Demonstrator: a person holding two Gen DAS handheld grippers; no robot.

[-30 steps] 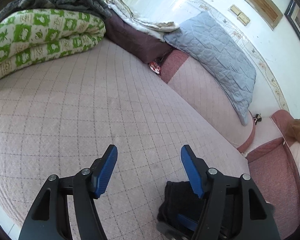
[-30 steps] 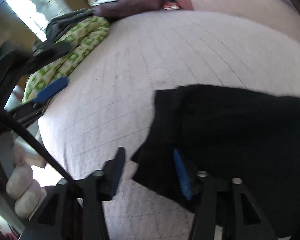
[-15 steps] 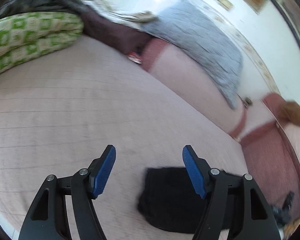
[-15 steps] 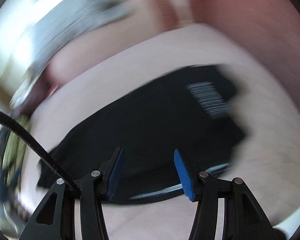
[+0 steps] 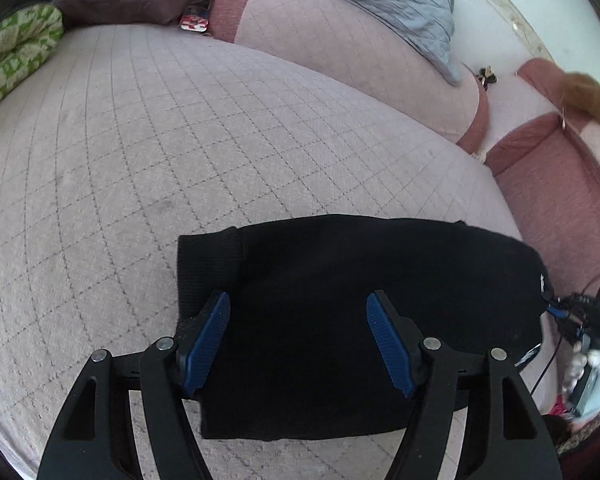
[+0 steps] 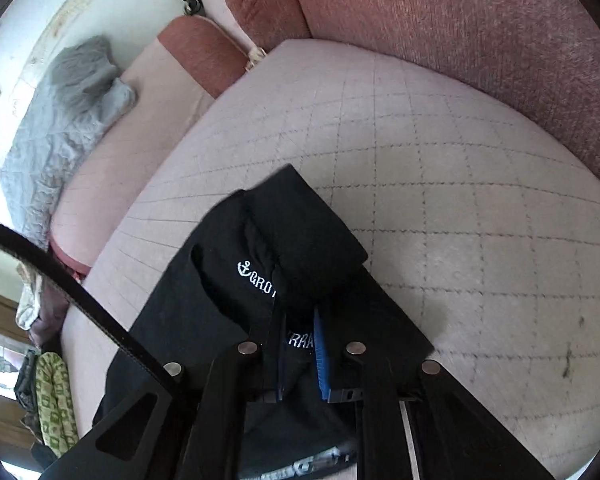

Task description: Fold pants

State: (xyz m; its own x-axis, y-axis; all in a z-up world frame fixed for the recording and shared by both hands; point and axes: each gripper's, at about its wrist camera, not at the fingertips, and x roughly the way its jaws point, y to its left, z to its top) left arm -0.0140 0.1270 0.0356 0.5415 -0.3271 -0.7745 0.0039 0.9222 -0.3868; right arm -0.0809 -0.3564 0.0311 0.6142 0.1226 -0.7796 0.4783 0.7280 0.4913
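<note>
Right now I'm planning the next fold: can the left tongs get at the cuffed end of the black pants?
Probably yes: the left tongs hang open over the black pants, nothing lying between.

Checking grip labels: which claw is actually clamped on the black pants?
The right claw, pinching a fold of the black pants; the left claw hovers open above them.

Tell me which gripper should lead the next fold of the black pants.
Right, probably. The right gripper has just closed and pinches an edge of the black knit pants lying on the pink quilted cover. The left gripper hangs open above them, gripping nothing.
</note>
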